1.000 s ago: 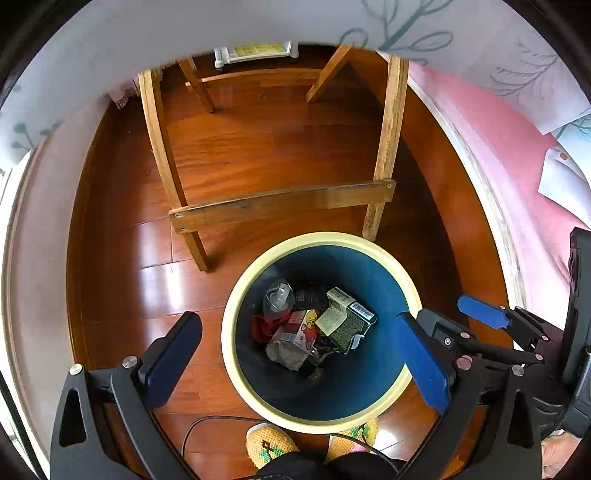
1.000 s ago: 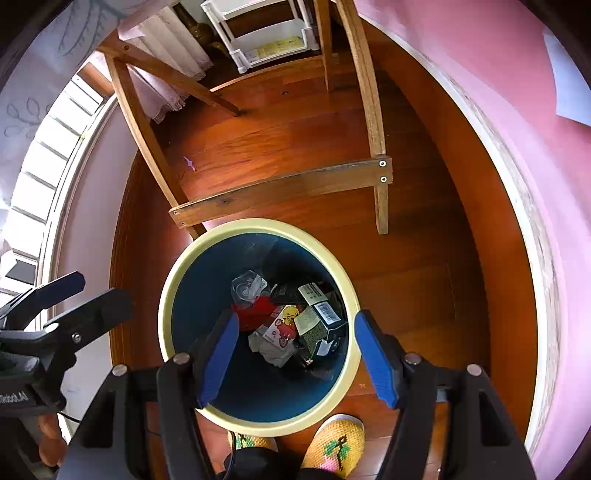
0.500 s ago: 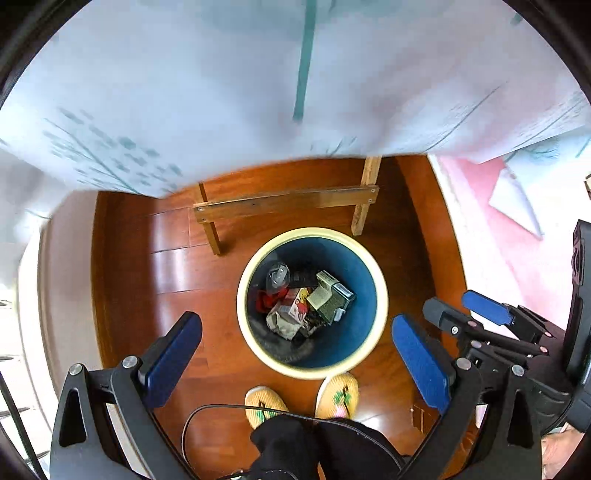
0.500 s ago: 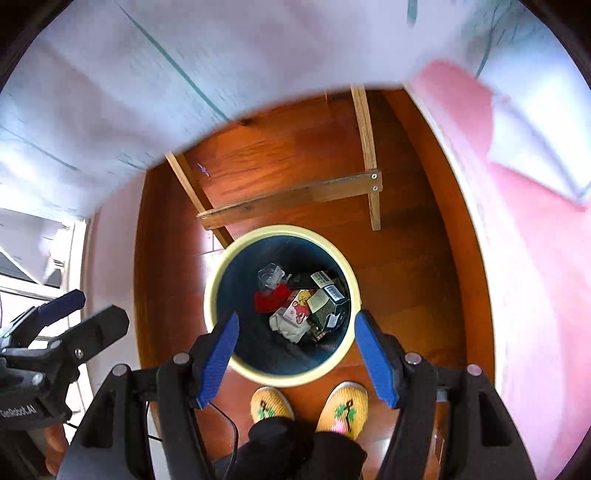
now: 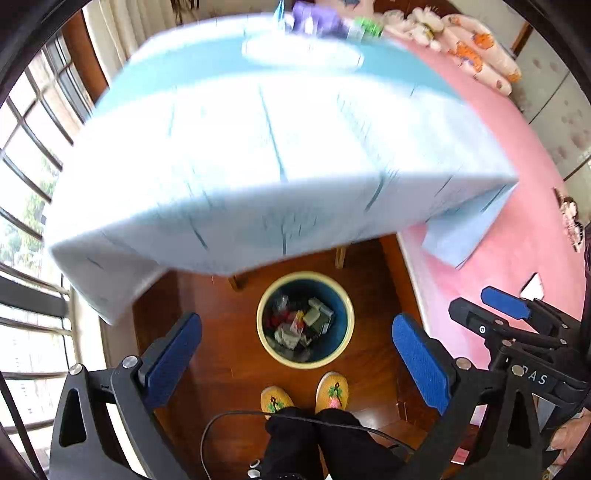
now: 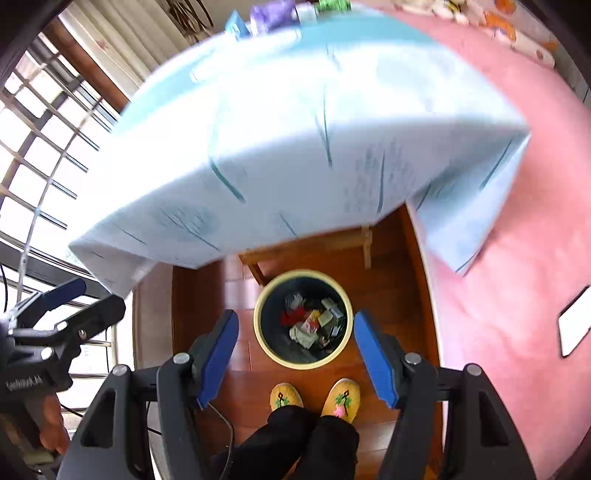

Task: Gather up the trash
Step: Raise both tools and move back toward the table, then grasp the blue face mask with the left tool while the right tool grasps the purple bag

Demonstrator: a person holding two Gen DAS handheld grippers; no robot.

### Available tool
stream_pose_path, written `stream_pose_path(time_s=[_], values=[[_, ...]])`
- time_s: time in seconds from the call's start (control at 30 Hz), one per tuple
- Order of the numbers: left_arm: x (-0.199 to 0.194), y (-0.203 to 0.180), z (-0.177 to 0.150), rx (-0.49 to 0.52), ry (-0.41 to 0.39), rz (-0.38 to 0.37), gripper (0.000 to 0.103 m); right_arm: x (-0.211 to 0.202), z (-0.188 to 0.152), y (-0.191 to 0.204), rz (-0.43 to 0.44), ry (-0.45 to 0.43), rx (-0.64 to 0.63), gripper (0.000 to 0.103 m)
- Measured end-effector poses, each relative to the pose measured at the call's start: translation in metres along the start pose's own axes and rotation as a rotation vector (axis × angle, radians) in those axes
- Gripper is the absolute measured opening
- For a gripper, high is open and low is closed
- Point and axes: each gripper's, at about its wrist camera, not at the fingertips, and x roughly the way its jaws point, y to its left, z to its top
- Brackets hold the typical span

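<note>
A round bin with a cream rim (image 5: 266, 343) (image 6: 301, 364) stands on the wooden floor far below, beside a table leg. Crumpled wrappers, small boxes and a clear cup (image 5: 301, 324) (image 6: 313, 325) lie inside it. My left gripper (image 5: 295, 319) hangs high above the bin, its blue pads wide apart with nothing between them. My right gripper (image 6: 295, 315) is just as high, open and empty. Each gripper shows at the edge of the other's view: the right gripper (image 5: 484, 310), the left gripper (image 6: 94, 295). Blurred purple and green packets (image 5: 325, 20) (image 6: 273, 13) sit at the table's far edge.
A table under a pale blue cloth (image 5: 277, 147) (image 6: 295, 129) fills the upper middle. A pink bed (image 5: 517, 184) with plush toys (image 5: 472, 48) lies to the right, a window (image 5: 26, 166) to the left. The person's yellow slippers (image 5: 332, 391) stand just before the bin.
Both grippers have risen steeply from close over the bin. The bin has shrunk in view and the table's top has come into sight. Both stay open and empty.
</note>
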Motion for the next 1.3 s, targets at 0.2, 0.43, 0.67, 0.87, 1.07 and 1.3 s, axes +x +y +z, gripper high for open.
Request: stream_pose_path(time_s=[0.2, 0.43, 0.67, 0.87, 1.07, 1.3], values=[[-0.074, -0.001, 0.029, 0.044, -0.119, -0.023, 0.102, -0.056, 0.019, 0.016, -0.013, -0.078, -0.008, 0.065], [-0.125, 0.001, 0.055, 0.102, -0.236, -0.032, 0.102, -0.100, 0.048, 0.043, -0.049, -0.198, -0.048, 0.065], [-0.150, 0.009, 0.089, 0.130, -0.311, -0.036, 0.102, -0.125, 0.083, 0.060, -0.057, -0.296, -0.058, 0.065], [-0.149, 0.012, 0.128, 0.119, -0.344, -0.028, 0.102, -0.128, 0.120, 0.058, -0.070, -0.337, -0.085, 0.065], [-0.135, 0.010, 0.191, 0.075, -0.367, 0.009, 0.102, -0.123, 0.188, 0.035, -0.060, -0.372, -0.134, 0.065], [-0.088, 0.008, 0.298, -0.042, -0.333, 0.060, 0.102, -0.069, 0.308, -0.002, 0.040, -0.295, -0.204, 0.065]])
